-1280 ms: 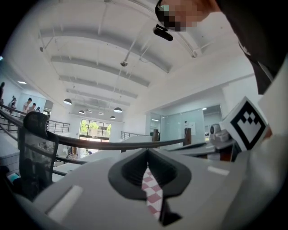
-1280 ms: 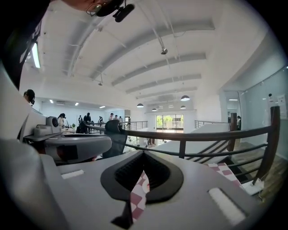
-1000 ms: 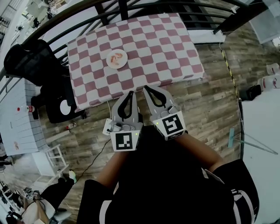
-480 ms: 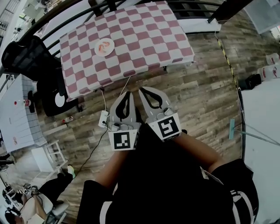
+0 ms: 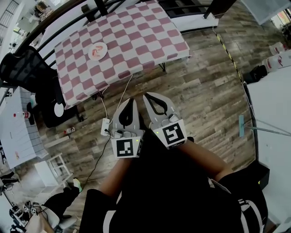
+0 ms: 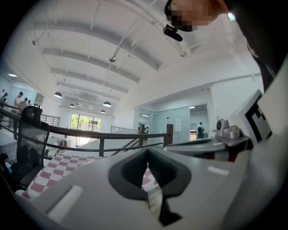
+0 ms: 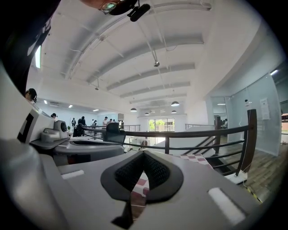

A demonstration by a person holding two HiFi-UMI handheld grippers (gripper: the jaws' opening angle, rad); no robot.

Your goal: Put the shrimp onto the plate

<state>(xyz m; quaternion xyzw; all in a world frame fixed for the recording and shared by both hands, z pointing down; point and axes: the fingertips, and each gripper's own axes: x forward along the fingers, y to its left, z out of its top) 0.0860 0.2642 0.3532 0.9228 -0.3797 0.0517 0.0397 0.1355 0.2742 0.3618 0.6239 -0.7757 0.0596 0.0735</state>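
In the head view a white plate with pink shrimp on it lies on the left part of the pink-and-white checkered table. Both grippers are held close to my body, over the wooden floor and well short of the table. My left gripper is shut with nothing in it, and my right gripper beside it is also shut and empty. In the left gripper view the left gripper shows its jaws closed, with checkered cloth beyond. The right gripper view likewise has the right gripper closed.
A black chair stands left of the table. A white power strip with a cable lies on the floor just left of my left gripper. White tables stand at the far left and far right. A dark railing runs behind the table.
The table and plate have drifted up and to the left and look smaller, so I am farther back from them. Both grippers stay shut, side by side near my body.
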